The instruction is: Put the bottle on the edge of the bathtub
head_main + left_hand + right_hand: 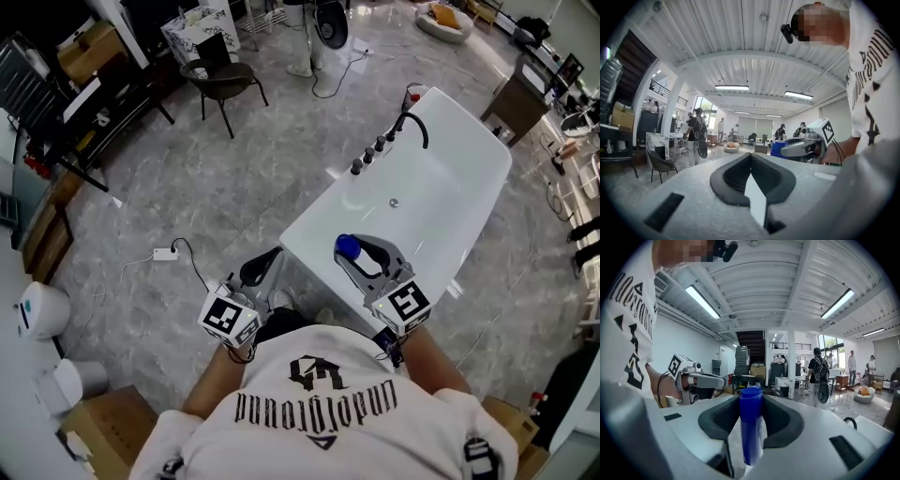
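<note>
My left tool [261, 267] hangs at about 11 o'clock, off the tub's near corner, with its jaws closed on nothing. My right tool [361, 258] reaches toward 1 o'clock, its dark pads clamped on the blue-capped bottle [346, 247]. The bottle is upright in the air over the near end of the white bathtub [319, 211], cap just above the pads, and not yet on the rim.

To do this step well, I judge the bottle should go down straight with its base flat on the widest part of the ledge, away from the inner slope. The pads should part only once the bottle bears its own weight, and the tool should then draw back level so it does not clip the cap. The glossy enamel looks slick and the rim looks narrow, so a tilted landing could send the bottle into the basin.

The tub runs away toward 1 o'clock, with the drain [394, 202] in its floor and black faucet fittings [380, 145] on the far left rim. It stands on grey marble flooring [234, 187]. A cardboard box [103, 431] sits at 8 o'clock, a power strip [165, 253] at 9 and a dark chair [225, 80] at 11.
</note>
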The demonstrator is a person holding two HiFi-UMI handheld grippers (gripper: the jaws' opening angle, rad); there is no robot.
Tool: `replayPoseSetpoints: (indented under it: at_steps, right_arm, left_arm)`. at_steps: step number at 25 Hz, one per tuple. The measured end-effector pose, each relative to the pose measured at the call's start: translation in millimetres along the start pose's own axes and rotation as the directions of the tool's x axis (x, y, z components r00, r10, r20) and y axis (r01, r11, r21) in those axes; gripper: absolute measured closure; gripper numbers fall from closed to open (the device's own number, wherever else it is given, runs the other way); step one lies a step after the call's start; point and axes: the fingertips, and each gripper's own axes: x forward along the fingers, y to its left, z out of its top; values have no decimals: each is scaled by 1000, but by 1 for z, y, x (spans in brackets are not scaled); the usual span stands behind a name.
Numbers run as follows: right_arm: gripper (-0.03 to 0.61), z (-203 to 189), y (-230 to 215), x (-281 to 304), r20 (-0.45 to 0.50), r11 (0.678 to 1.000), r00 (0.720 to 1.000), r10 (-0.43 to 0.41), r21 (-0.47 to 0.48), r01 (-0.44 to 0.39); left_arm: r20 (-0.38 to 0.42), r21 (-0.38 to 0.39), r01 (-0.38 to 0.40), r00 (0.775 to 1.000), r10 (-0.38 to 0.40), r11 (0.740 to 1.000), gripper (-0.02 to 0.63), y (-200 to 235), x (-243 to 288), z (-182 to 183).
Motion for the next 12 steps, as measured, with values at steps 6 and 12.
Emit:
replayPoseSetpoints:
  at_steps: [6,12]
  right_arm:
    - [426,-10,-16,5,-10,1000,1000,-6,4,6]
    - [426,-11,-25,14,-34,1000,999,2,-1,-2]
  left_arm:
    - [-17,12,28,999,-28,1000,600,2,24,-9]
    - [-34,6,32,999,-31,999,600,13,36,-11]
